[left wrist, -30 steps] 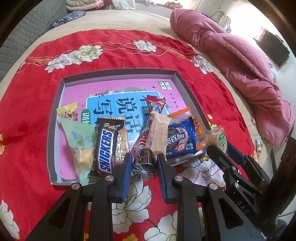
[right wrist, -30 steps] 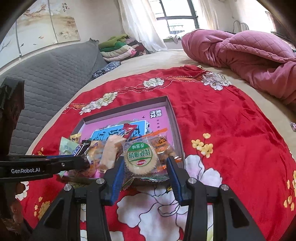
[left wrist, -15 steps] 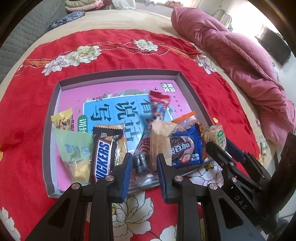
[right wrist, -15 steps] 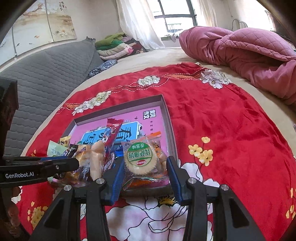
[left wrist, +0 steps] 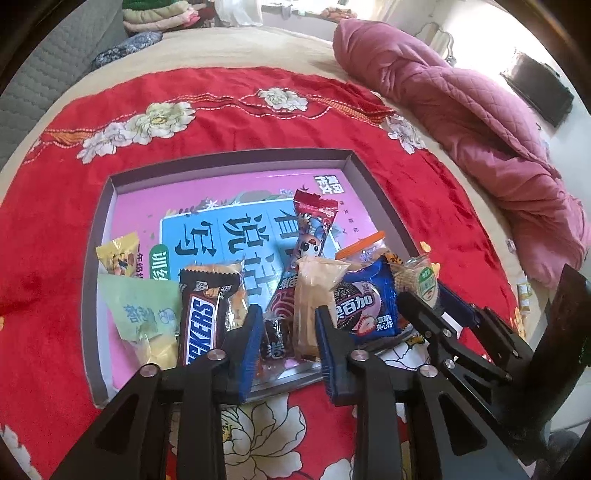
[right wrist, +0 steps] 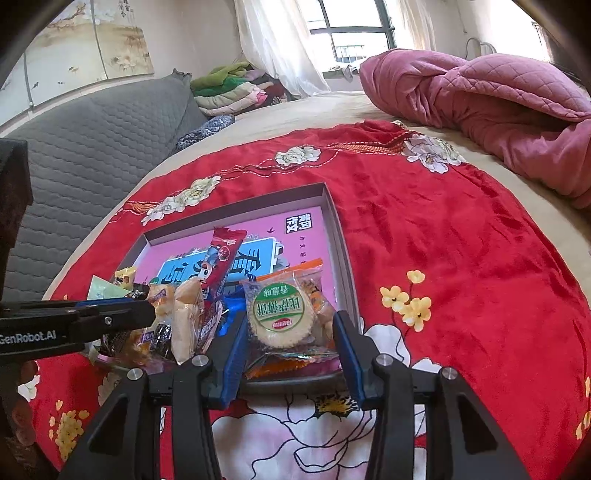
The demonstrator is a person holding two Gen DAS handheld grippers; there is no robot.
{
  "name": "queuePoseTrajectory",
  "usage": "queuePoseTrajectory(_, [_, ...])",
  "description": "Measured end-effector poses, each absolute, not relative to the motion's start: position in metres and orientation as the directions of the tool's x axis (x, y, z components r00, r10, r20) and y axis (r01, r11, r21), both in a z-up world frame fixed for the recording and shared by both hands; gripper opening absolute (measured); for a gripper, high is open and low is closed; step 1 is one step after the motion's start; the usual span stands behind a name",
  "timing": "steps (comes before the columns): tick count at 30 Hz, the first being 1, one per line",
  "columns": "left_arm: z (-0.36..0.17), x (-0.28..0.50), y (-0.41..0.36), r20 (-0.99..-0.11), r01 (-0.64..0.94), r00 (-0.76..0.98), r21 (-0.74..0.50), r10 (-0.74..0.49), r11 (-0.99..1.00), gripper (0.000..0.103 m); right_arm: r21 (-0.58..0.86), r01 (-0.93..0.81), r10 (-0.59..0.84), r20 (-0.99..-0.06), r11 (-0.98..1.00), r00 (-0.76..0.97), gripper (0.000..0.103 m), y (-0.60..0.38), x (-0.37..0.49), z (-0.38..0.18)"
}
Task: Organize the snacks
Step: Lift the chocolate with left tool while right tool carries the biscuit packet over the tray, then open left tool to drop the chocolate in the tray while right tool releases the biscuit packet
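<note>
Red bedspread [left wrist: 258,110], tray [left wrist: 236,157] upon it. Snacks mostly lined along near edge. Left gripper [left wrist: 284,343] jaws opening around dark candy [left wrist: 275,341]; right gripper [right wrist: 290,343] clamping cracker [right wrist: 280,317], unplaced.

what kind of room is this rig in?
Most likely a bedroom in a home. The work surface is a bed under a red floral cloth, with a bunched pink quilt, folded bedding stacked by the curtained window, and a grey padded headboard.
</note>
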State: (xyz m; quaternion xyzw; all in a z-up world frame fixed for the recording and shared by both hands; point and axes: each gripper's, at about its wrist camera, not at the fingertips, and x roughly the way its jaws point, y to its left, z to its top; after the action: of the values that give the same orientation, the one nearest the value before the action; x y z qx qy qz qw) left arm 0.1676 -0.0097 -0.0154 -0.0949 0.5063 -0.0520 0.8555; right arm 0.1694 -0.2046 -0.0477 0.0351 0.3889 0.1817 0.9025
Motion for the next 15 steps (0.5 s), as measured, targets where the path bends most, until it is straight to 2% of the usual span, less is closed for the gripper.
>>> queuePoseTrajectory(8, [-0.0096, 0.1626, -0.0097, -0.852, -0.008, 0.489, -0.221, -0.189, 0.975, 0.045, 0.206, -0.297, 0.353, -0.690, 0.933, 0.632, 0.048, -0.2045, 0.1713, -0.0496])
queuePoseTrajectory(12, [-0.0076, 0.1606, -0.0097, -0.850, -0.008, 0.493, -0.221, -0.189, 0.975, 0.049, 0.212, -0.289, 0.352, -0.688, 0.934, 0.635, 0.053, -0.2061, 0.1718, -0.0494])
queuePoseTrajectory(15, [-0.0069, 0.1592, -0.0094, -0.850, -0.010, 0.494, -0.216, -0.183, 0.976, 0.051, 0.213, -0.288, 0.352, -0.687, 0.934, 0.636, 0.054, -0.2071, 0.1715, -0.0493])
